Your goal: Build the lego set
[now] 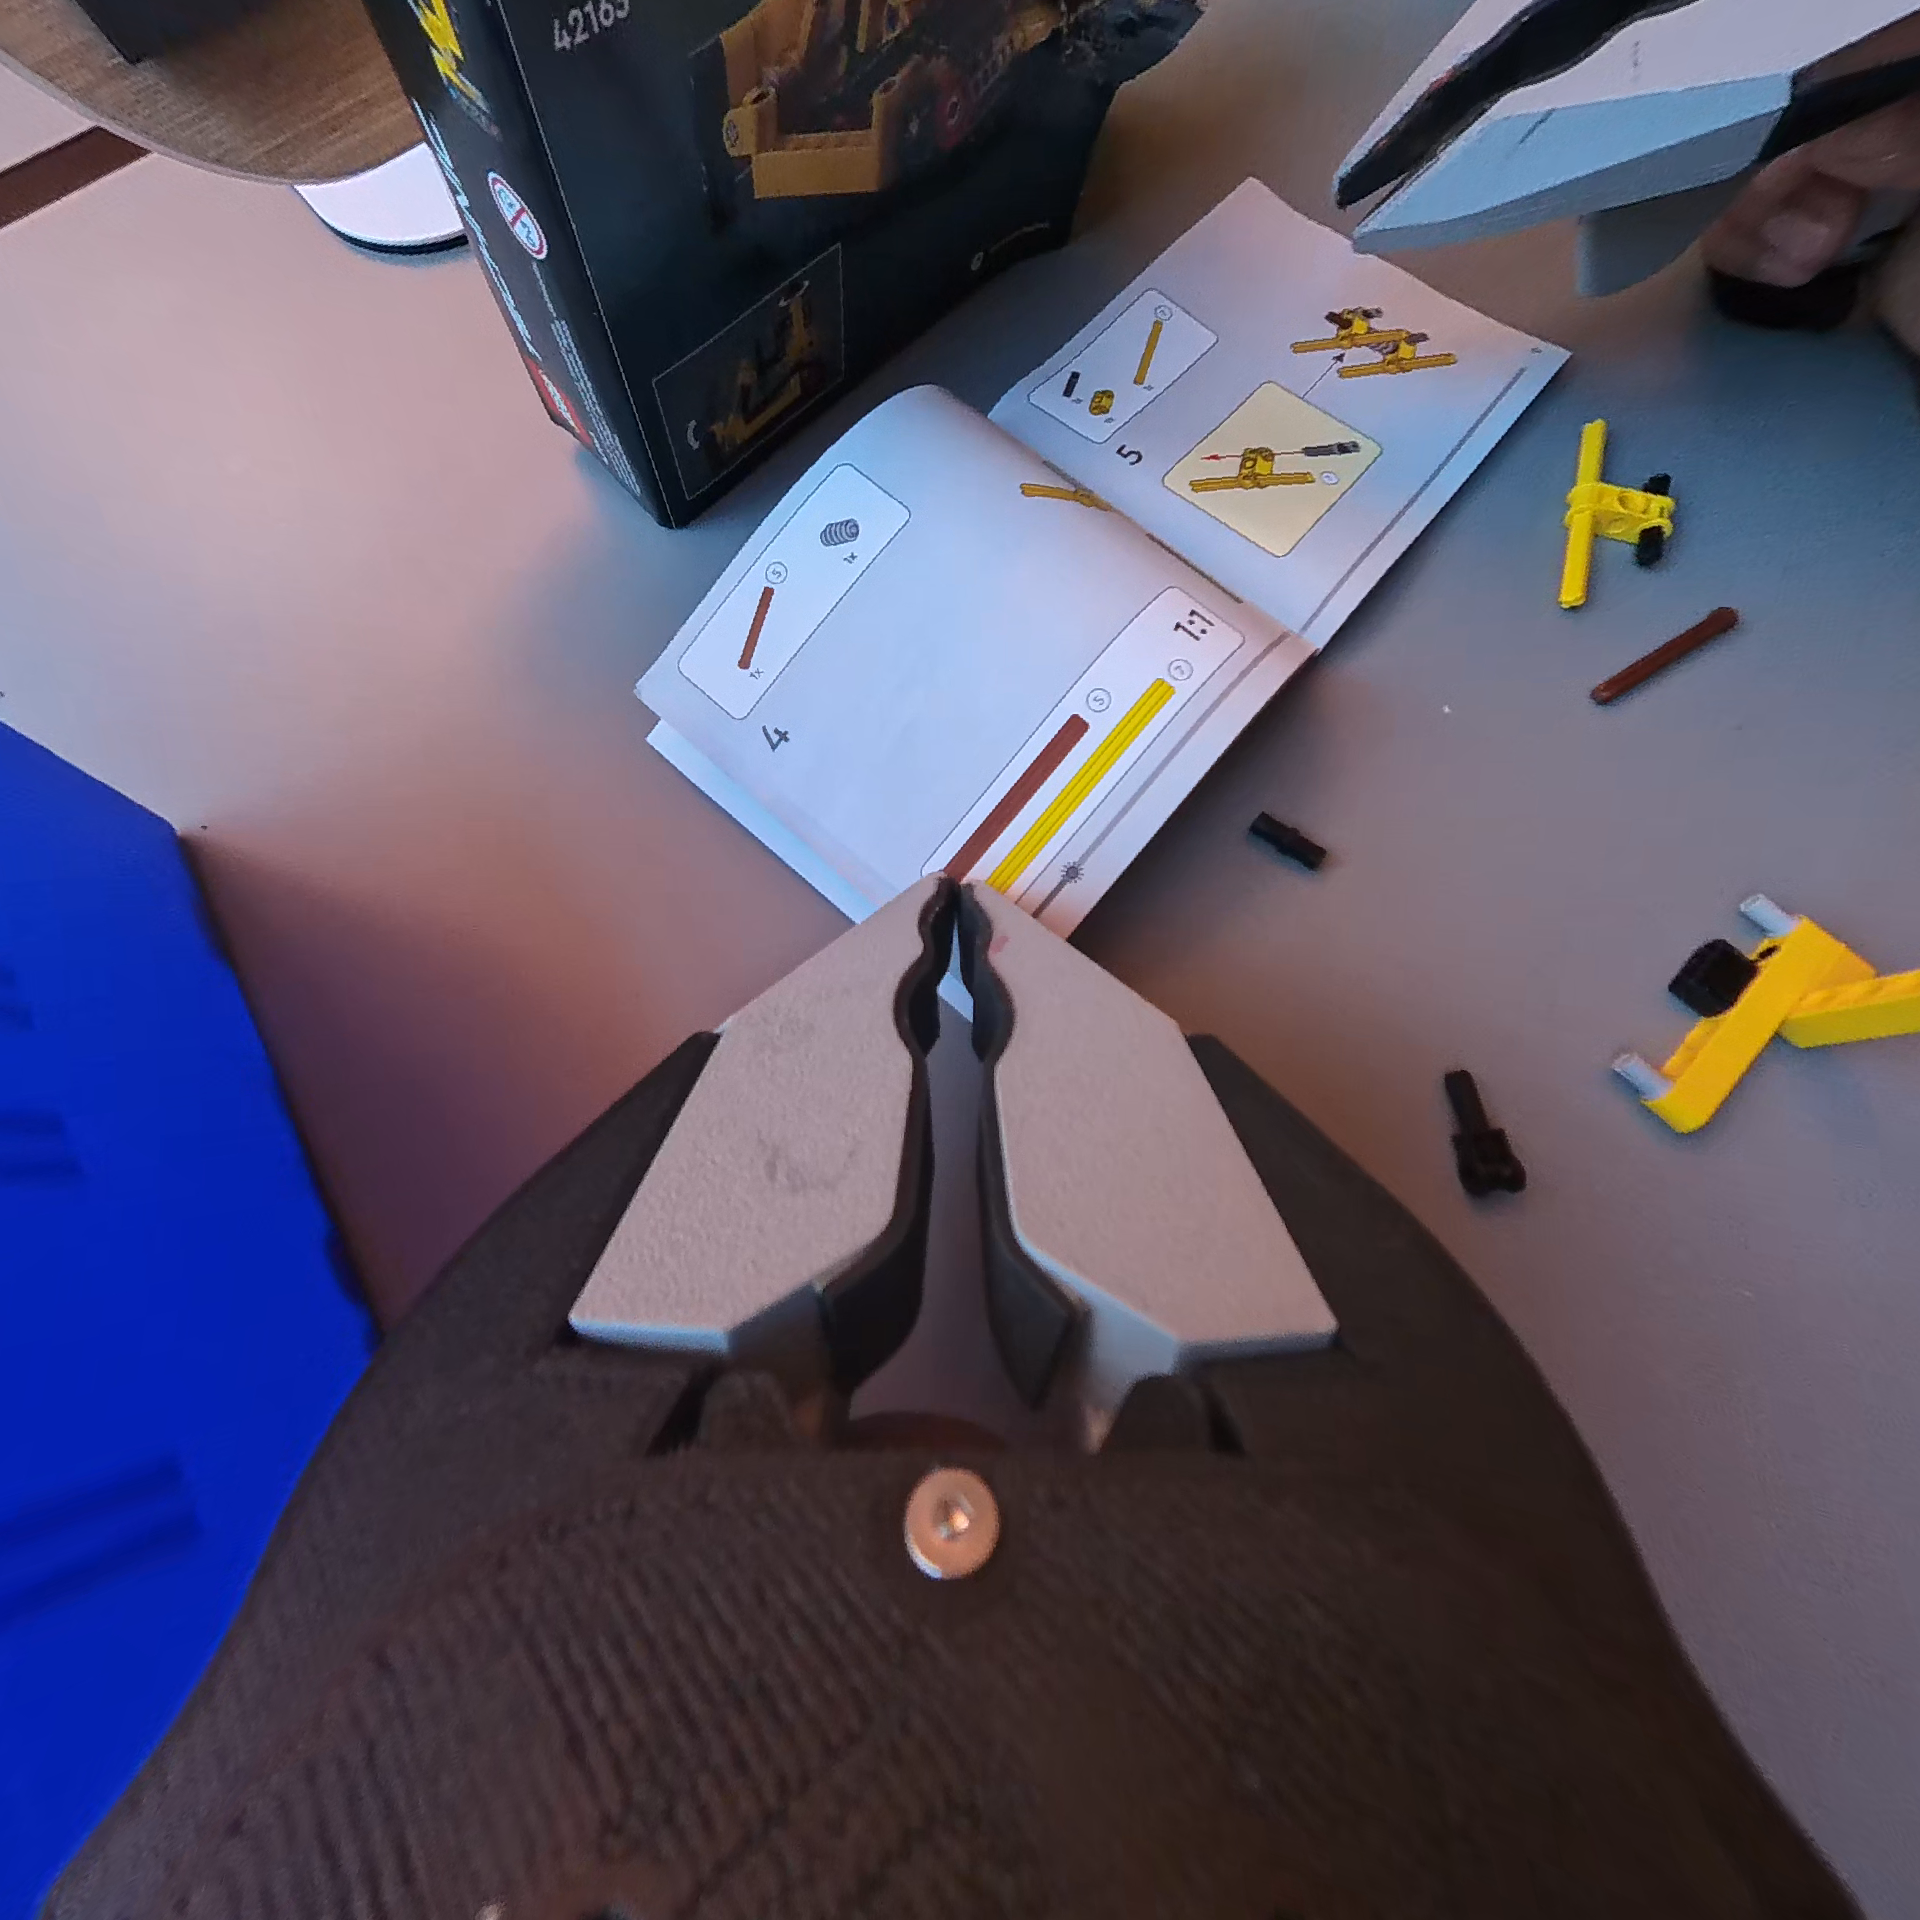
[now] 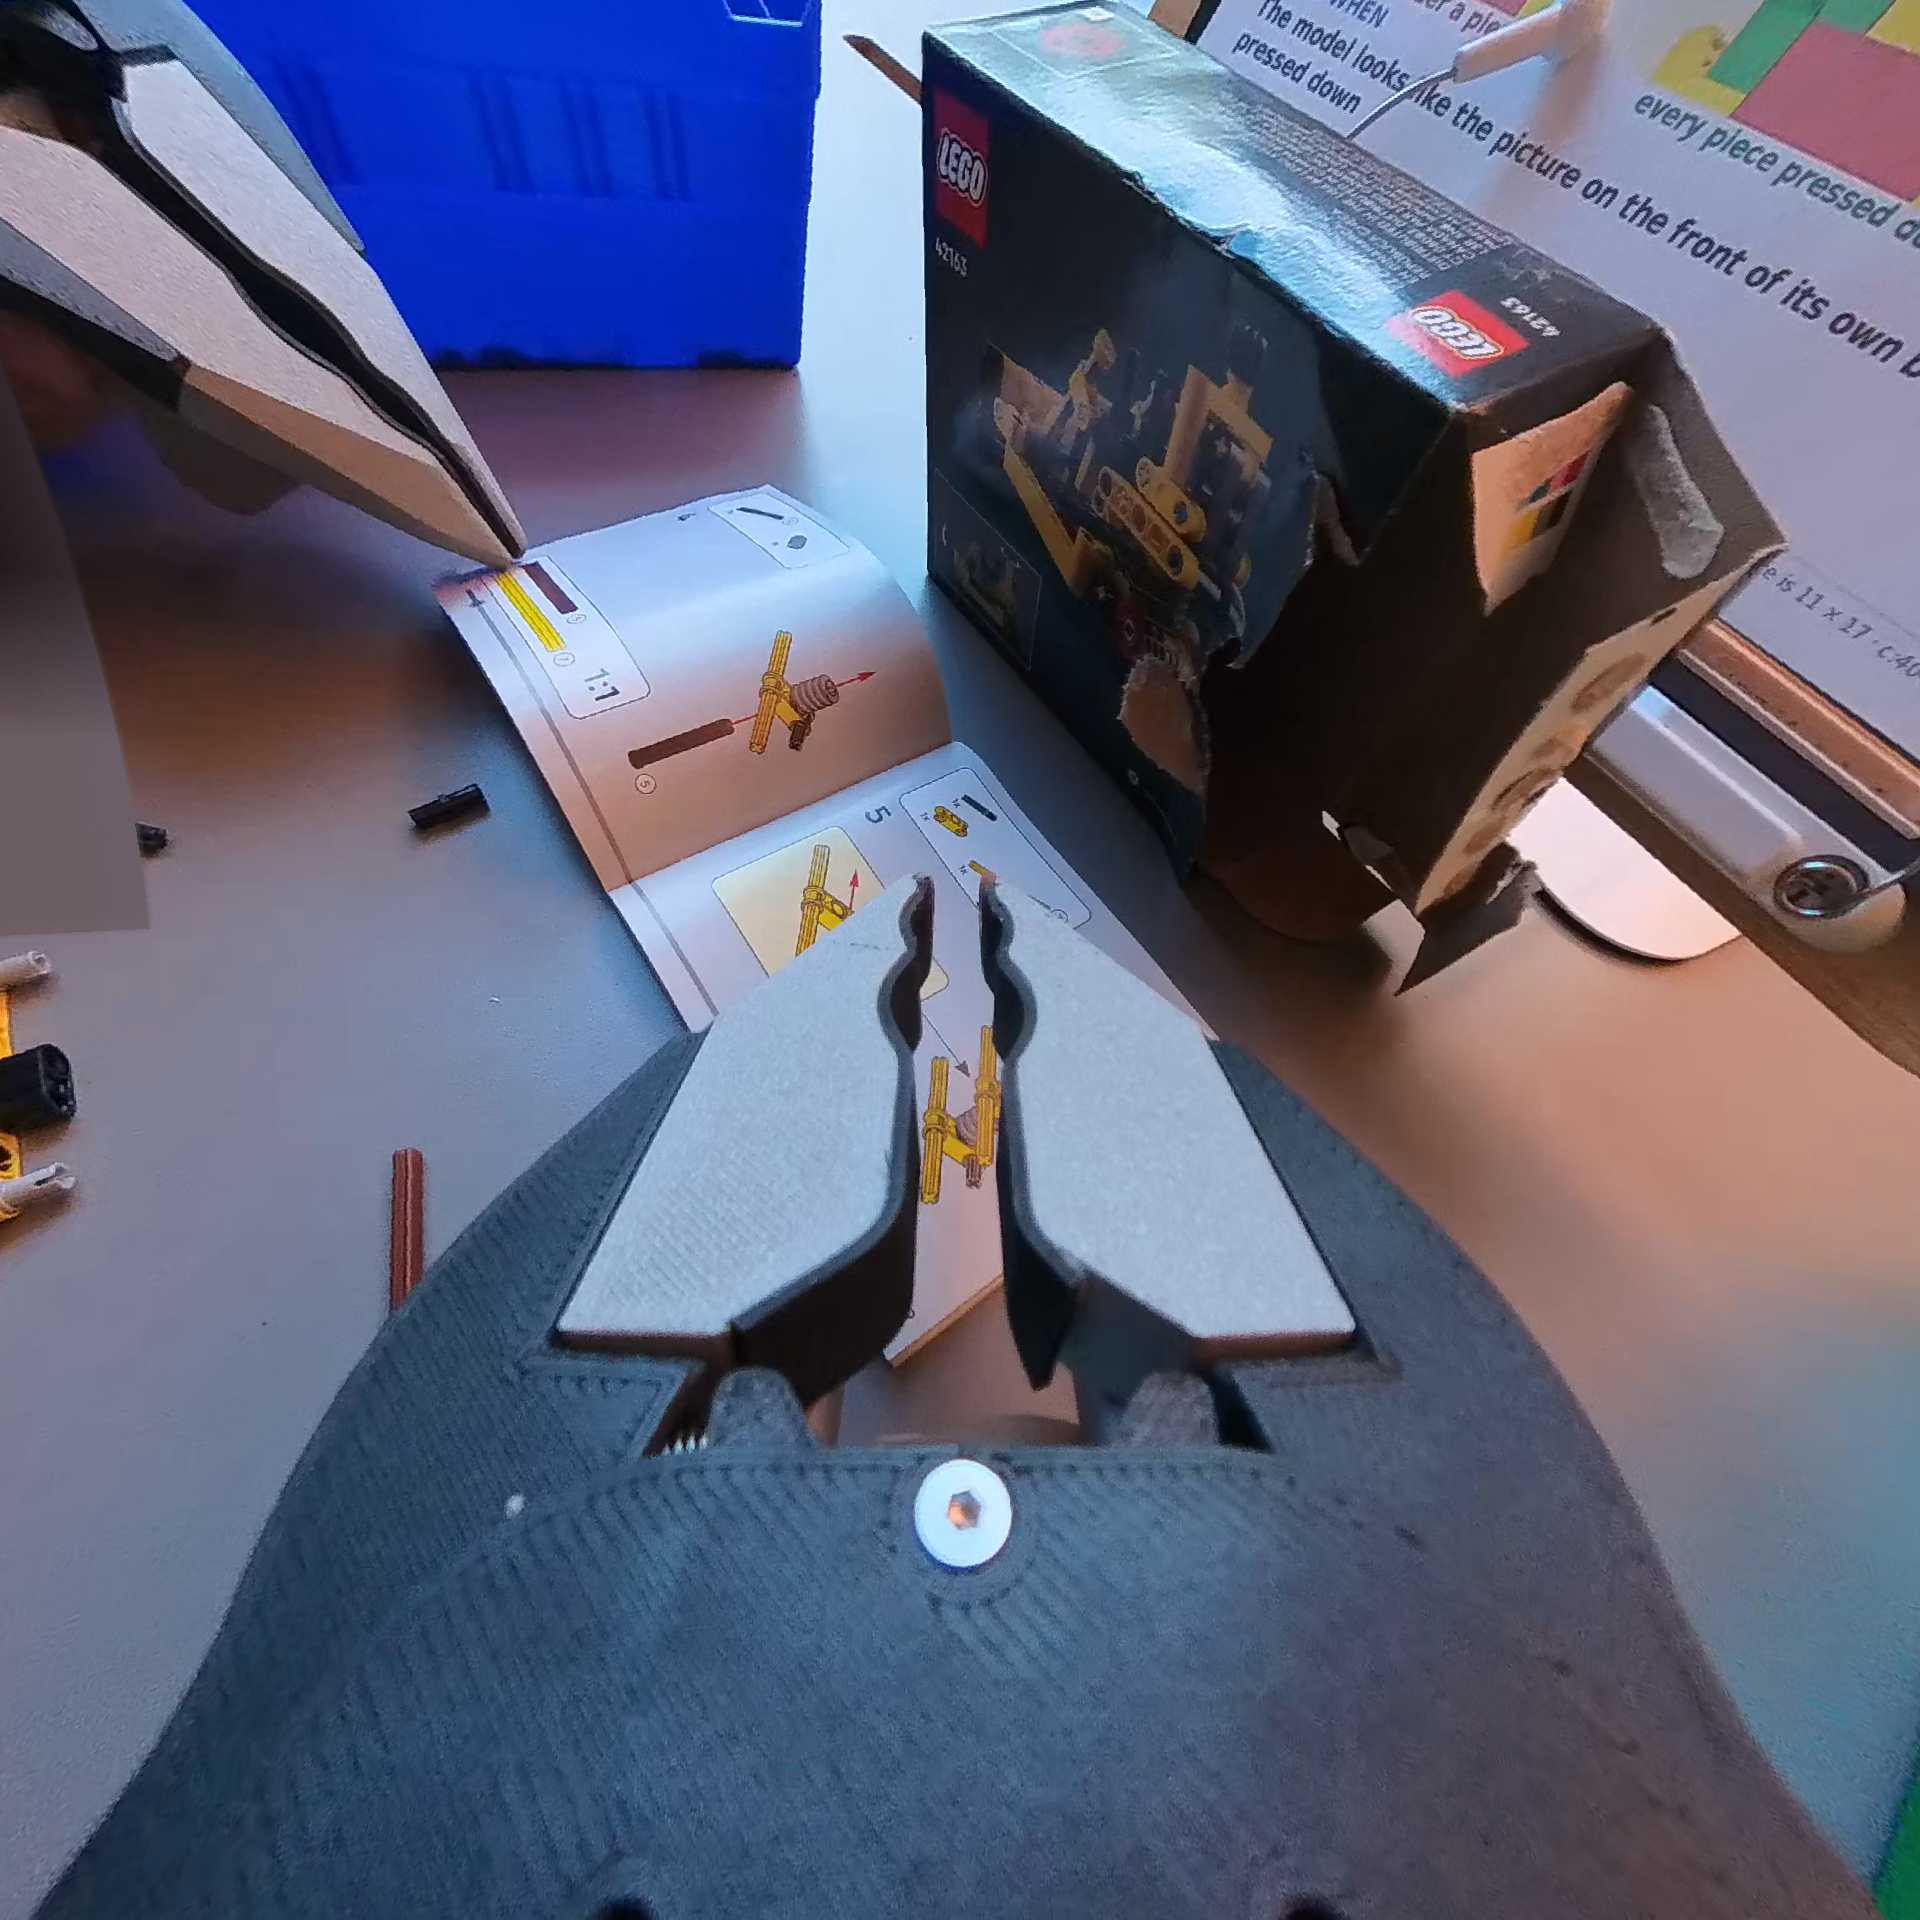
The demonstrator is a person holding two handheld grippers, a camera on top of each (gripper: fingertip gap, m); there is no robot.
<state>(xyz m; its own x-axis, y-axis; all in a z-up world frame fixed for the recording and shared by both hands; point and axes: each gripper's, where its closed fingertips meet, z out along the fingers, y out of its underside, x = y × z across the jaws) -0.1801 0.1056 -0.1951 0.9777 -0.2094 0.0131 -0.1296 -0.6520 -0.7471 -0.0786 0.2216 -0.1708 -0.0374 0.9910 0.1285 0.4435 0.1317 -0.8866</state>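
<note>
Hidden or cut off: the yellow angled assembly (image 1: 1766, 1008) runs off the right edge of the left wrist view, and in the right wrist view only a sliver of it shows at the left edge. The blue bin (image 1: 125, 1195) is cropped in both views. A blurred patch covers part of the left side of the right wrist view.
Hard to make out: whether the left tool's tips actually pinch the page edge or only touch it cannot be told.
Left tool (image 1: 951, 904): fingers drawn together, tips meeting at the near corner of the instruction booklet (image 1: 966, 665); seen from the right wrist view it slants down from the upper left to that same corner (image 2: 509, 545).
Right tool (image 2: 951, 883): fingers a narrow gap apart, holding nothing, poised over the booklet's near page (image 2: 727, 717); in the left wrist view it enters from the upper right (image 1: 1351, 197).
Booklet: lies open on the grey surface (image 1: 416, 623), left page curling up.
Lego box (image 2: 1247, 499): stands upright just behind the booklet, torn at one end.
Loose parts: a small yellow cross assembly (image 1: 1605, 514), a brown axle (image 1: 1662, 657), and two black pins (image 1: 1286, 840) (image 1: 1481, 1138) lie apart on the surface to the right of the booklet.
Behind the box: a printed sheet (image 2: 1714, 156) slopes across the upper right.
</note>
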